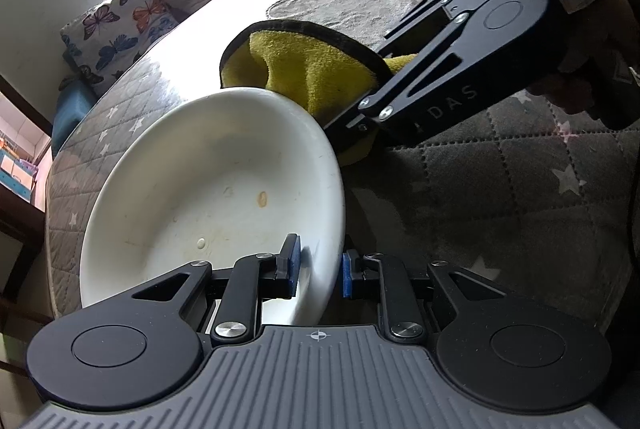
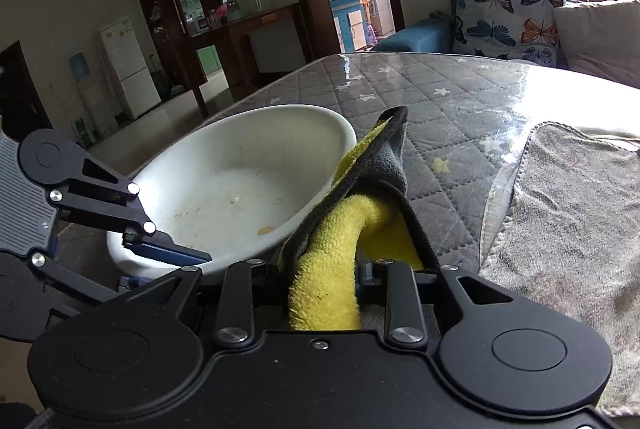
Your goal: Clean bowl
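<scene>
While one round white ceramic bowl [image 1: 208, 205] sits tilted on the quilted grey star-print tabletop [image 1: 500, 197], the left gripper [image 1: 318, 269] has its jaws clenched on the rim. Beside that bowl, the right gripper [image 2: 320, 273] grasps one yellow-and-grey microfibre cloth [image 2: 340, 249]. Small brownish spots mark the bowl's inside.

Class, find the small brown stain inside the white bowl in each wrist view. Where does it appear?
Left wrist view: the brown stain sits near the picture's centre, on the bowl's floor.
Right wrist view: the stain lies lower centre-left, just left of the yellow cloth.
Shared landmark: the white bowl.
</scene>
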The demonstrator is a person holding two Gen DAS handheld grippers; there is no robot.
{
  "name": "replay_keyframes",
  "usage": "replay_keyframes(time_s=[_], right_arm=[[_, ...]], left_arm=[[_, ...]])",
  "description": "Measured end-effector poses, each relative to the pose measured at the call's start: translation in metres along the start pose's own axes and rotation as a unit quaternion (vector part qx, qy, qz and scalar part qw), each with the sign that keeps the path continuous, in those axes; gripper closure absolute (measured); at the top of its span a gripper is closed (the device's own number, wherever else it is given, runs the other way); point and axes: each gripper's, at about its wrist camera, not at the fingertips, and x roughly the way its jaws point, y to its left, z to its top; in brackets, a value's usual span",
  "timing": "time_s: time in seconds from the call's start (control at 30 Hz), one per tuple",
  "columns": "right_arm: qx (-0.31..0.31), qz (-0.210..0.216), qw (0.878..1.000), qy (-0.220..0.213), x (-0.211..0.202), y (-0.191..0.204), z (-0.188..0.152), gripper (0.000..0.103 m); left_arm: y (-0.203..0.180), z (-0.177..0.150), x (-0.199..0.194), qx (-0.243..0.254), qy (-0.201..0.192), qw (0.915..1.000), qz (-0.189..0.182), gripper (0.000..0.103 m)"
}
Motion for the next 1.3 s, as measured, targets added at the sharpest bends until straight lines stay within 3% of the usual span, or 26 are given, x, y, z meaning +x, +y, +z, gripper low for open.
replay_keyframes(time_s=[0.63,1.3], right_arm=[[-0.004,0.035,0.999,0.006,-0.016,0.016,-0.011,0.072],[0.050,0.044,0.998,-0.005,0.001,-0.024,0.002,0.072]], left_arm=[[0.002,0.011,0.004,-0.007,0.025,0.9997,0.002,0.082],[0.000,0.008,0.002,0.007,0.022,0.9997,-0.004,0.082]])
